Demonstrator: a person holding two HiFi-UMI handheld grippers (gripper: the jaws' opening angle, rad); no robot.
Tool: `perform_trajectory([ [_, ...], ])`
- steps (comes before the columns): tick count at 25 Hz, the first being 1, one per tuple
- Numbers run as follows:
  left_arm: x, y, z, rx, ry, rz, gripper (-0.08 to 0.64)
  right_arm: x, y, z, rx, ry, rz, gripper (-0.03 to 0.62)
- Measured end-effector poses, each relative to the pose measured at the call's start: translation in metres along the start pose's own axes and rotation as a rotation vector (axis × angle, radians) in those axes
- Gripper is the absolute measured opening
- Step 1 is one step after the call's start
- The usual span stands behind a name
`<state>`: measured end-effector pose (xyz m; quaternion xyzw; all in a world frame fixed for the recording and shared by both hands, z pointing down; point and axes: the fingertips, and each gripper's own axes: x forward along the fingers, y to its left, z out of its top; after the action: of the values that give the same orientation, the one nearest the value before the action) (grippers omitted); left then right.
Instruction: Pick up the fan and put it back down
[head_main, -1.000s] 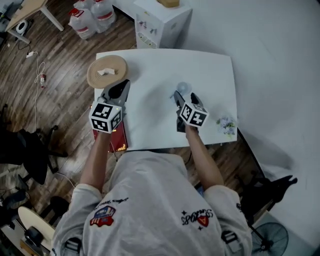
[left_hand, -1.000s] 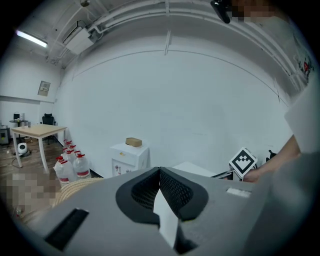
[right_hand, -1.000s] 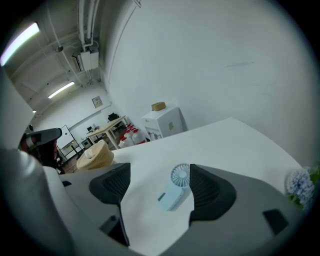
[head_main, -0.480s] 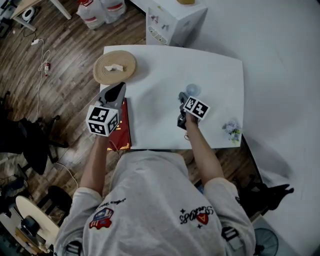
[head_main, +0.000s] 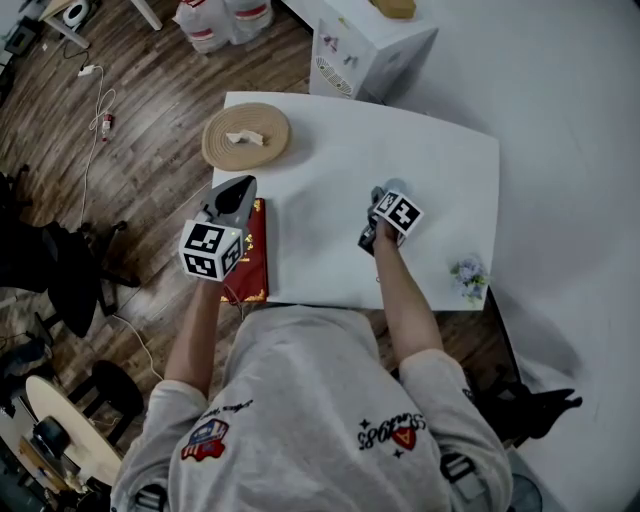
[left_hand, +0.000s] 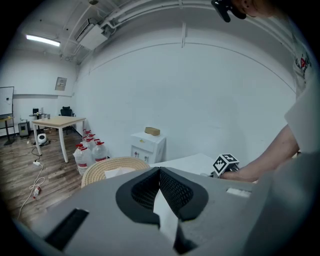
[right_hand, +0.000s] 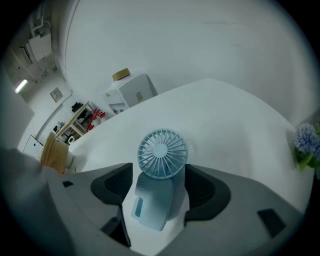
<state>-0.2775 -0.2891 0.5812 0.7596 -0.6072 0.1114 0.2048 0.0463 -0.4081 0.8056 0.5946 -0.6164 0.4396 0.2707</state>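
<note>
Jaws: right gripper (right_hand: 159, 173), pitched steeply down, wide and just closing astride the fan (right_hand: 161, 151); left gripper (left_hand: 160, 172) shut, empty.

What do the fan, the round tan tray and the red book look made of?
Fan: pale blue moulded plastic, judging by its smooth, even sheen and thin grille ribs.
Round tray: woven straw or rattan, matte tan; coiled ridges show.
Book: red cover, probably card or cloth, with gold edging; too small to be sure.
</note>
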Motion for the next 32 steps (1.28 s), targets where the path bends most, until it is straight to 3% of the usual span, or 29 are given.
perform_trajectory([
  [4, -0.003, 0.003, -0.004, -0.008, 0.009, 0.014, 0.005, 0.006, -0.003, -0.005, -0.048, 0.032, -0.049, 0.297],
  [8, -0.004, 0.004, -0.006, -0.011, 0.01, 0.022, 0.005, 0.006, -0.009, -0.004, -0.095, 0.056, -0.046, 0.244],
  [16, -0.004, -0.005, -0.005, -0.005, 0.012, 0.011, 0.005, 0.002, -0.009, -0.008, -0.148, 0.088, 0.037, 0.225],
  [26, -0.006, -0.029, -0.002, 0.018, 0.002, -0.035, 0.005, -0.028, 0.009, -0.003, -0.244, -0.001, 0.151, 0.225],
  [32, -0.011, -0.043, 0.003, 0.032, -0.016, -0.062, 0.005, -0.068, 0.032, 0.027, -0.373, -0.142, 0.225, 0.225],
])
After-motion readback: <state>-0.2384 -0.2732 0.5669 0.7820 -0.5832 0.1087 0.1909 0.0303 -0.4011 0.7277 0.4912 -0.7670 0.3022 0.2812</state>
